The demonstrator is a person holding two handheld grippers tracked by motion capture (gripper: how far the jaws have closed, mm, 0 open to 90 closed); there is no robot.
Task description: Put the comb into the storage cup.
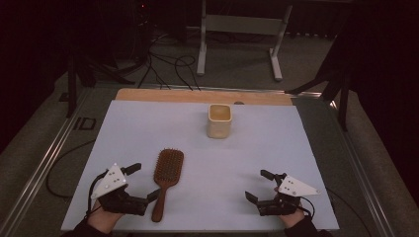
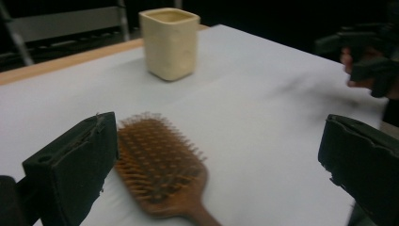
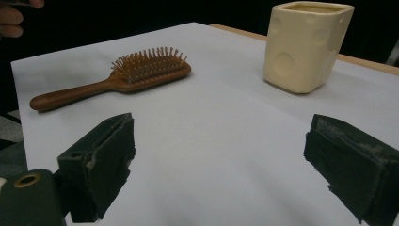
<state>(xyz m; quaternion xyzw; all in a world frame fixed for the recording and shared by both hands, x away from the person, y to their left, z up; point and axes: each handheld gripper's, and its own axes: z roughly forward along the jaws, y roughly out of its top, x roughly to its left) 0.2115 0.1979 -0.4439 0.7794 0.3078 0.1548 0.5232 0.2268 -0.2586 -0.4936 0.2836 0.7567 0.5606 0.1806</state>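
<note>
In the lower left of the high view, the left hand-held gripper (image 1: 144, 182) sits with its jaws spread wide and nothing between them, its near jaw tip just beside the handle of the brown wooden paddle hairbrush (image 1: 166, 178). The brush lies bristles up on the white sheet covering the bench (image 1: 276, 143), handle pointing toward the bottom edge, head toward the centre. In the left gripper view the brush head (image 2: 157, 162) shows close against the left jaw rather than centred in the gap, so a closing now would likely push the brush sideways or pinch only its edge and let it spin out. Upper centre stands the cream, square-sided ceramic cup (image 1: 219, 120), upright and well apart from the brush; a tall handle dropped in off-centre could tip it. At lower right the right hand-held gripper (image 1: 261, 186) is also wide open and empty, well apart from both things
</note>
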